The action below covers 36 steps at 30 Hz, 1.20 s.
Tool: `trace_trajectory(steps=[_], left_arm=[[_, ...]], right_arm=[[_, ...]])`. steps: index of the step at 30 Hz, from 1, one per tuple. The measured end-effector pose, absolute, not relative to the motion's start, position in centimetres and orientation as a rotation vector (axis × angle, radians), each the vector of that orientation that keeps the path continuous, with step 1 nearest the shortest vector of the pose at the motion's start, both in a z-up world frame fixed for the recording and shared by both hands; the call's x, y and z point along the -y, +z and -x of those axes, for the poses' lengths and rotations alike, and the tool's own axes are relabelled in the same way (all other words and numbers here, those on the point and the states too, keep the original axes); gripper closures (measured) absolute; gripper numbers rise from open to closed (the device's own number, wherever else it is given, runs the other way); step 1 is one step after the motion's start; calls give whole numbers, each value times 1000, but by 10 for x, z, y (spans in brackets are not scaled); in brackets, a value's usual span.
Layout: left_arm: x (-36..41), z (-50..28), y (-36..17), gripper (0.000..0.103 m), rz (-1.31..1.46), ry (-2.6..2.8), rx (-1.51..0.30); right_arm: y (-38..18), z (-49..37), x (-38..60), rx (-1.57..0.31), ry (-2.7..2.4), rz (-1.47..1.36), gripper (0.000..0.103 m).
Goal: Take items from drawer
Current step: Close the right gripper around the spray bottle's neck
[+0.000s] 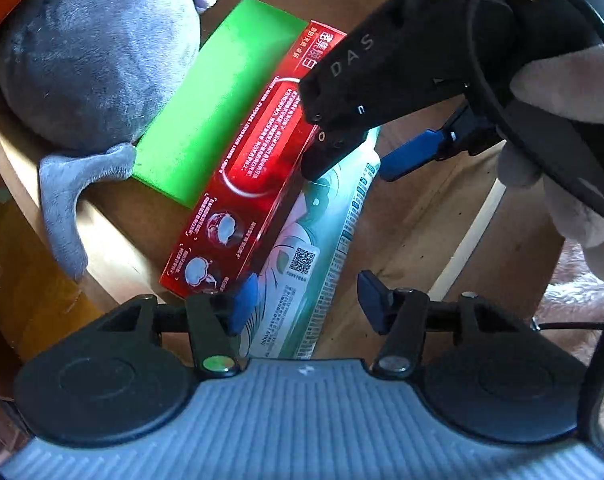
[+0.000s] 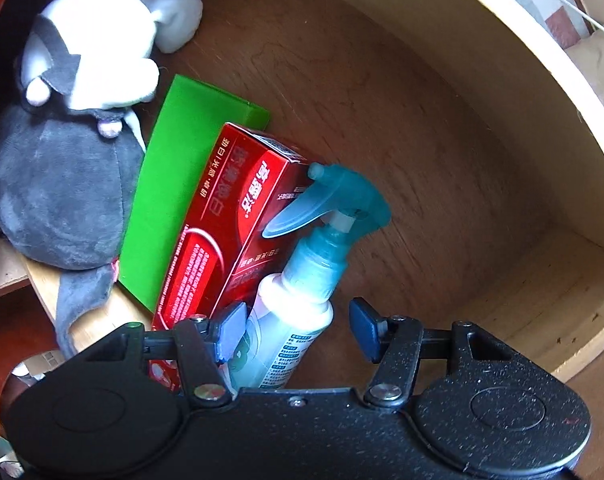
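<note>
A white spray bottle (image 2: 302,300) with a teal trigger head lies in the wooden drawer (image 2: 442,128), leaning on a red toothpaste box (image 2: 221,232). My right gripper (image 2: 297,330) is open around the bottle's shoulder; the left pad is at the bottle and the right pad stands clear of it. My left gripper (image 1: 308,300) is open astride the lower body of the bottle (image 1: 302,264), with a gap at its right pad. In the left wrist view the red box (image 1: 237,200) lies beside the bottle. Over the bottle's top the right gripper's black body shows one blue finger (image 1: 410,156).
A flat green box (image 2: 181,184) lies under the red box's far edge. A grey and white plush toy (image 2: 61,192) fills the drawer's left side. The drawer's pale side wall (image 2: 542,92) curves along the right. A gloved hand (image 1: 562,92) holds the right gripper.
</note>
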<state>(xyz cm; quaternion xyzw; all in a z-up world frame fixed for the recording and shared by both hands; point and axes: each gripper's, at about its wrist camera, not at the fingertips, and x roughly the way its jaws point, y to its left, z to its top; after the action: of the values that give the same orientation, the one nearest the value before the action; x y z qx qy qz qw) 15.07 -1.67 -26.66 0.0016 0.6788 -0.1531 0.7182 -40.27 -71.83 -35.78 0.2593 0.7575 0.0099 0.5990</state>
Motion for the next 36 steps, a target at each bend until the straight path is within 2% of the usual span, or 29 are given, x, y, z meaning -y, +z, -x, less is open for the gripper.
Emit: trace_trajectory(steps=[8, 12, 19, 24, 32, 34, 36], left_arm=[[11, -145, -272, 48, 5, -347, -1502], [7, -141, -276, 48, 9, -357, -1501], [0, -140, -281, 47, 24, -327, -1505], [-15, -145, -277, 46, 52, -296, -1471], [-20, -132, -282, 45, 11, -294, -1448], [-22, -128, -280, 48, -1, -284, -1417], [-27, -124, -278, 57, 5, -272, -1373]], right_arm=[[-367, 399, 694, -1869, 118, -460, 29], [-363, 408, 686, -1858, 137, -423, 29], [-355, 423, 682, -1794, 156, -449, 40], [-339, 427, 691, -1664, 154, -570, 50], [-329, 444, 681, -1590, 205, -614, 53], [-320, 450, 681, -1547, 238, -639, 53], [-313, 453, 684, -1470, 302, -692, 55]])
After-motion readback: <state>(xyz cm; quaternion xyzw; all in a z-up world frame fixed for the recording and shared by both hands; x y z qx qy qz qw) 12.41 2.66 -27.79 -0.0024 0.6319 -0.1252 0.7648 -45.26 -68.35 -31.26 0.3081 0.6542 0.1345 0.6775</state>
